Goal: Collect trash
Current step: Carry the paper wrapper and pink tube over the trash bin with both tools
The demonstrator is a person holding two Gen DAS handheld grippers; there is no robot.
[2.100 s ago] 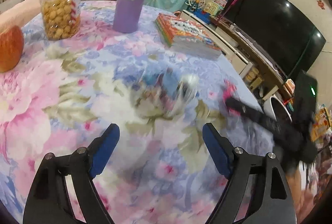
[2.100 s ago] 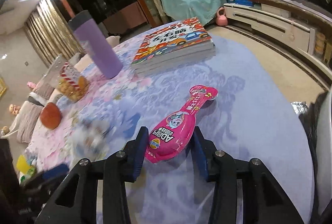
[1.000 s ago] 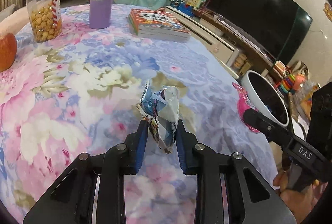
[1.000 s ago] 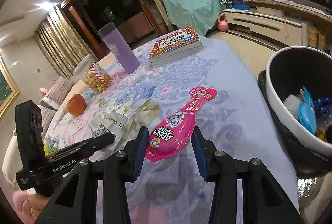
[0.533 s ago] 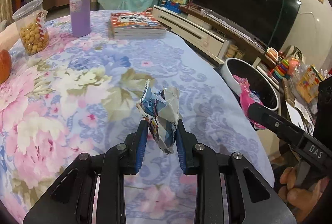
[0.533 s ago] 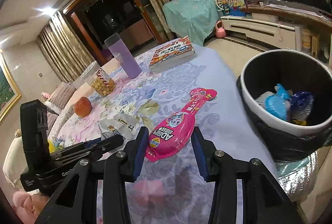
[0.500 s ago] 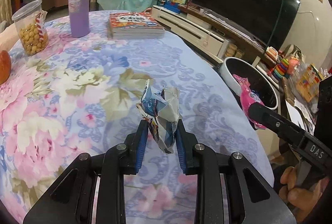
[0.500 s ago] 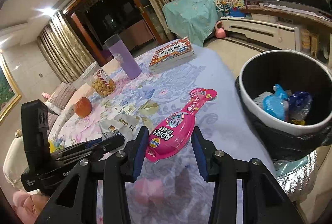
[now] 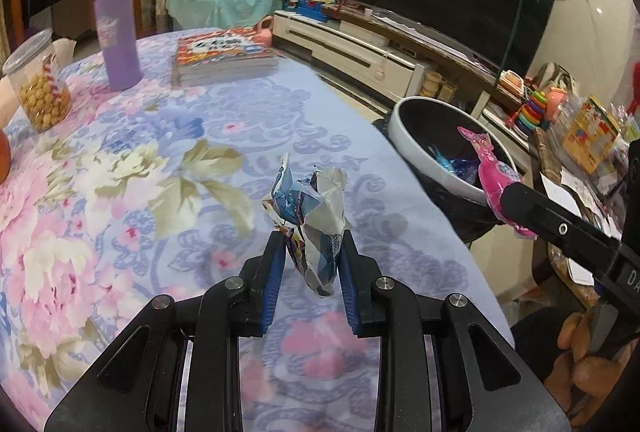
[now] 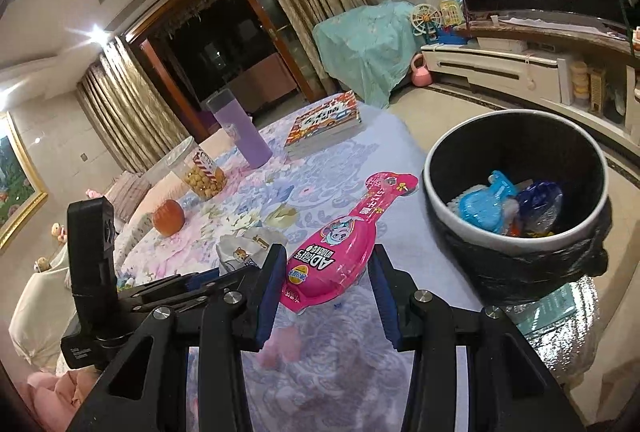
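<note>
Fingers of the left gripper (image 9: pixel 311 264) are pinched nearly together on a crumpled blue-and-white paper wrapper (image 9: pixel 310 210), gripping its lower half so most of the wad stands up past the fingertips, clear of the cloth below. Fingers of the right gripper (image 10: pixel 327 282) stand somewhat wider, because they clamp the broad end of a flat pink plastic snack packet (image 10: pixel 340 242) with a cartoon print; its narrow neck juts forward beyond the tips, aimed toward the bin. Both of the 2 pieces of trash hang in the air rather than lying on the table, which suits a carry to the bin.

Ahead and to the right of the right fingers sits a round white waste bin with a black liner (image 10: pixel 520 240), already holding blue and clear wrappers; in the left view the pink packet reaches over its rim. My judgement: dropping comes next, the packet first, since it is nearer.

Beneath both grippers spreads a floral pink-and-blue tablecloth (image 9: pixel 120 160). Far beyond the fingertips stand a purple tumbler (image 9: pixel 116 36), a stack of colourful books (image 9: pixel 224 56) and a clear jar of yellow snacks (image 9: pixel 38 84), none of which looks like trash
</note>
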